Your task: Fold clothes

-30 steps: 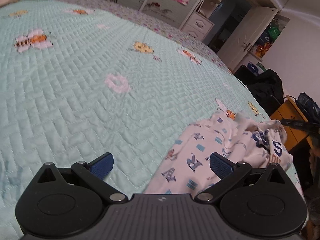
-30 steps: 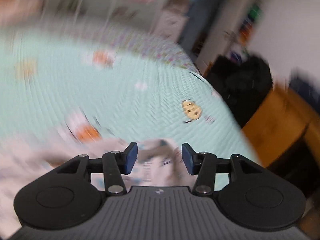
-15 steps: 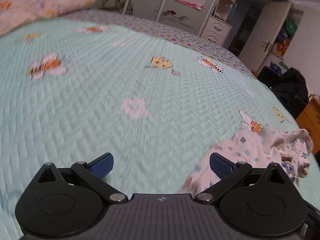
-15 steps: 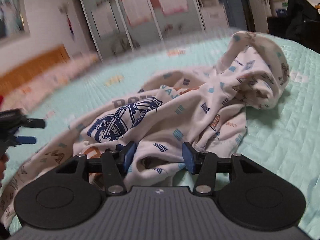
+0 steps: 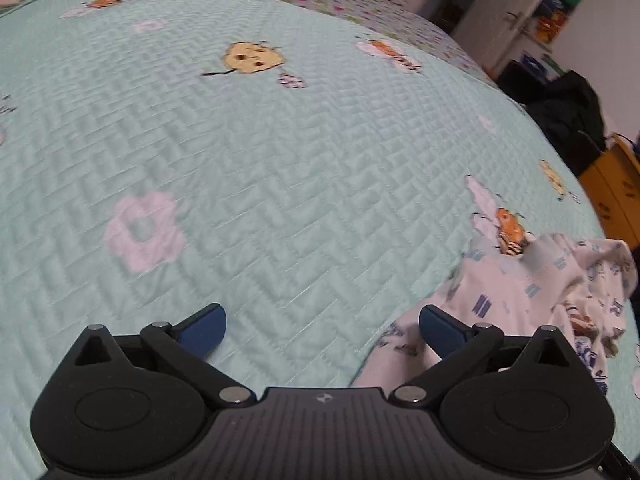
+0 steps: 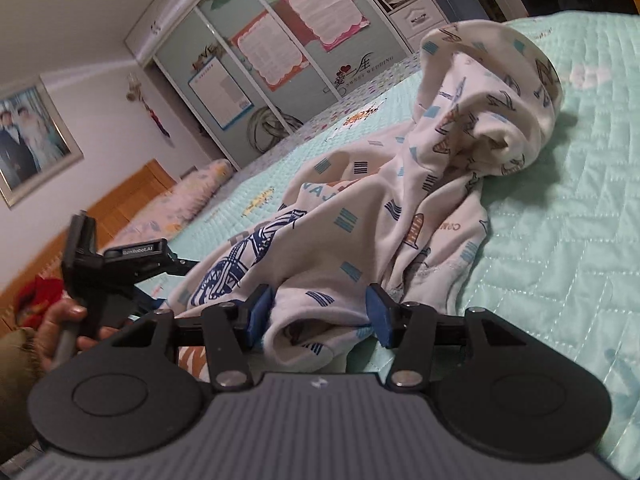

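Observation:
A crumpled white garment with blue and orange prints lies on the mint quilted bedspread. My right gripper is open, low over the bed, with a rolled hem or cuff of the garment lying between its jaws. In the left wrist view the same garment lies bunched at the lower right. My left gripper is open wide just above the bedspread, its right finger over the garment's near edge. The left gripper body shows in the right wrist view, held by a hand.
A wardrobe with sliding doors and a wooden headboard stand beyond the bed. Pillows lie at the head. A dark bag and a wooden cabinet stand past the bed's right edge.
My right gripper has moved closer to the garment, so the rolled hem now sits between its jaws. My left gripper has dropped lower and moved forward over the bedspread.

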Motion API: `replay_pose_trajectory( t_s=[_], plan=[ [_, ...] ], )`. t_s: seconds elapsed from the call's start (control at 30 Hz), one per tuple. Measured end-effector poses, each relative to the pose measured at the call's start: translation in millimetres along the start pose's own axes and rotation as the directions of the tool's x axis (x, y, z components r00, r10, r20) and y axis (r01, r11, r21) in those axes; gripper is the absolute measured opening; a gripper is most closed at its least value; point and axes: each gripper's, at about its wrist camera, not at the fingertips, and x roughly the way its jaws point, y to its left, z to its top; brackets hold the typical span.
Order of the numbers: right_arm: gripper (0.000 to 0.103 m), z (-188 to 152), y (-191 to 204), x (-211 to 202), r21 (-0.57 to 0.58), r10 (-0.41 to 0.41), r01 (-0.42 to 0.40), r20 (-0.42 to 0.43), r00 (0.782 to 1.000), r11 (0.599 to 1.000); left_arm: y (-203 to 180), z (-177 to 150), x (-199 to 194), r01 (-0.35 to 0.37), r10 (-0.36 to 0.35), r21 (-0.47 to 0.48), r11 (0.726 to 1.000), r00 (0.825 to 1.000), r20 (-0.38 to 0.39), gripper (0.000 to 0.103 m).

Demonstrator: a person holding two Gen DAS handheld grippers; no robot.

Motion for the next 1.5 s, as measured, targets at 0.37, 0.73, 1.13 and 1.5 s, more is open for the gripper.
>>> replay_pose_trajectory(
  t_s=[0.37, 0.73, 1.13, 1.5],
  plan=[
    [0.054, -3, -6, -10, 0.042, 0.034, -0.034, 0.009, 0.999, 0.999, -4, 10, 19, 0.248, -0.25, -0.03, 0.968, 0.96, -0.124, 0.102],
    [0.054, -9, -11, -21, 0.055, 0.045, -0.046, 0.014, 0.999, 0.997, -14, 16, 52, 0.504, -0.503, -0.088, 0.859, 0.801, -0.324, 0.102],
    [0.054, -8, -10, -22, 0.07, 0.055, -0.056, 0.017, 0.998, 0.996, -43, 0, 37, 0.331, -0.305, 0.089, 0.939, 0.925, -0.227, 0.011],
    [0.057, -5, -17, -31, 0.137, 0.109, -0.114, 0.046, 0.993, 0.984, -167, -29, -37, -0.329, 0.181, 0.567, 0.756, 0.936, 0.301, 0.011]
  ],
)
